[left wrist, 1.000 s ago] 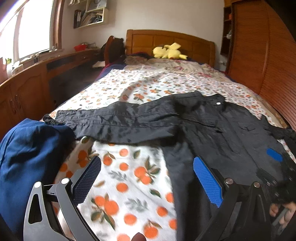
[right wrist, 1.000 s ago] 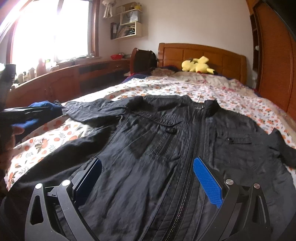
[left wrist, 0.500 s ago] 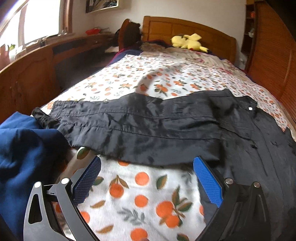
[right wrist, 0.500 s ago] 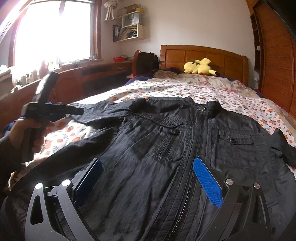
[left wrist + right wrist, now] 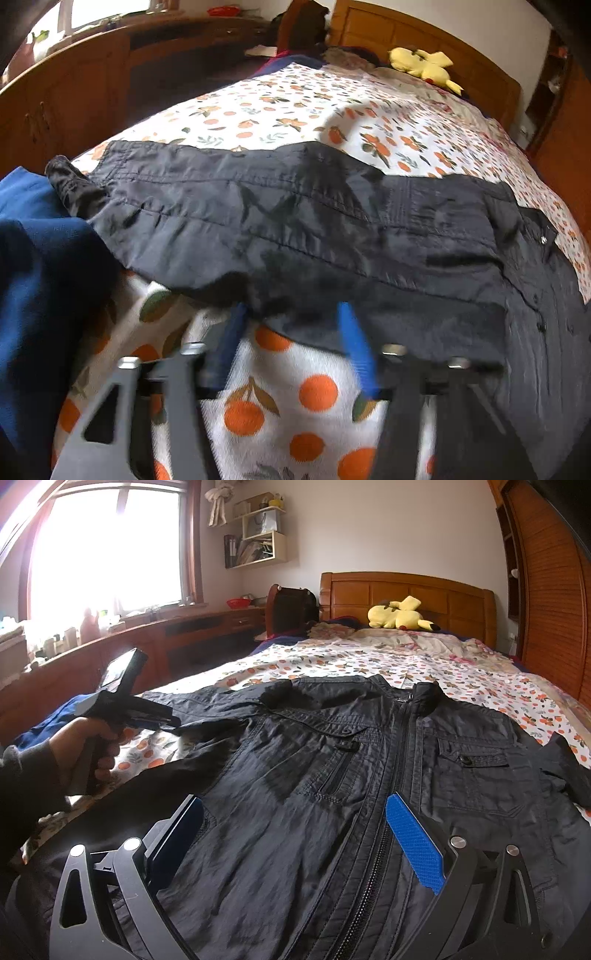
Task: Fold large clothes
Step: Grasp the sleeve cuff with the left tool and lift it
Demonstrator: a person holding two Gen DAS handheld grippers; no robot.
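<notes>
Left gripper (image 5: 291,343) closes on jacket sleeve (image 5: 258,221), lower centre of frame.
Fingers narrowing on the sleeve's hem; right gripper (image 5: 295,845) wide open, empty. A thin bite risks slipping.

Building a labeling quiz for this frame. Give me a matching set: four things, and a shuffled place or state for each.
Things:
1. black jacket
2. yellow plush toy
3. blue garment
4. right gripper

Places or states:
A. by the wooden headboard
B. bunched at the bed's near left edge, beside the sleeve cuff
C. spread flat on the orange-print bedspread, zipped up
D. open above the jacket's lower front, nothing between its jaws

Pairs: 1-C, 2-A, 3-B, 4-D
</notes>
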